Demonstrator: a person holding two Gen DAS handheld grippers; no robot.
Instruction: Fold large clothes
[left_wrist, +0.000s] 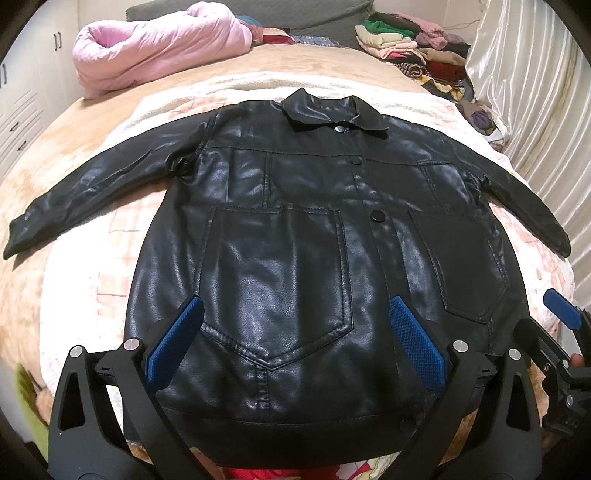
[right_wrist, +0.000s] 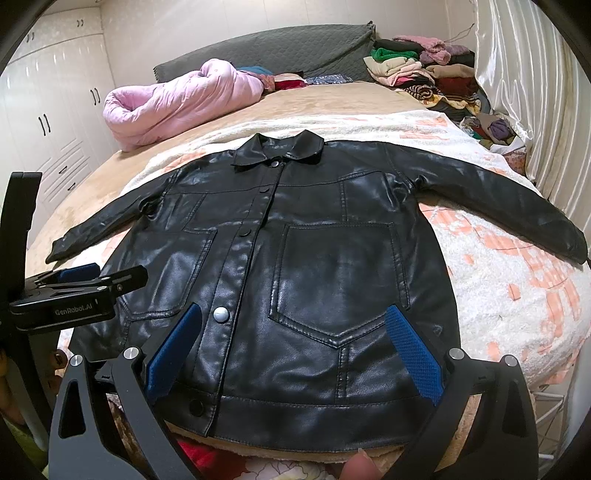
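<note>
A black leather jacket (left_wrist: 295, 236) lies flat and face up on a fluffy white-and-pink blanket (left_wrist: 92, 266) on the bed (left_wrist: 62, 147). Its collar points to 12 o'clock and its hem sits at 6 o'clock, close to both cameras. Both sleeves are spread out wide, one toward 9 o'clock and one toward 3 o'clock.

The left tongs (left_wrist: 295, 347) are wide open and hold nothing. The right tongs (right_wrist: 293, 350) are wide open too, and also empty. Both hang just over the bottom part of the jacket.

I think folding has not begun yet (the jacket is only laid out neat and buttoned). The next move probably means reaching out for a sleeve or a side edge, pinching it, and bringing it over the middle. The leather looks thick and slippery, so a firm pinch may be needed.

The left view shows the bottom snap by the hem and the right tongs peeking in at 3 o'clock. The right view shows the left tongs from the side at 9 o'clock, a fingertip (right_wrist: 356, 466) at 6 o'clock, and more of the white wardrobe (right_wrist: 48, 122). Both views show the pink quilt (left_wrist: 159, 44) and a pile of clothes (left_wrist: 413, 51) far back.
</note>
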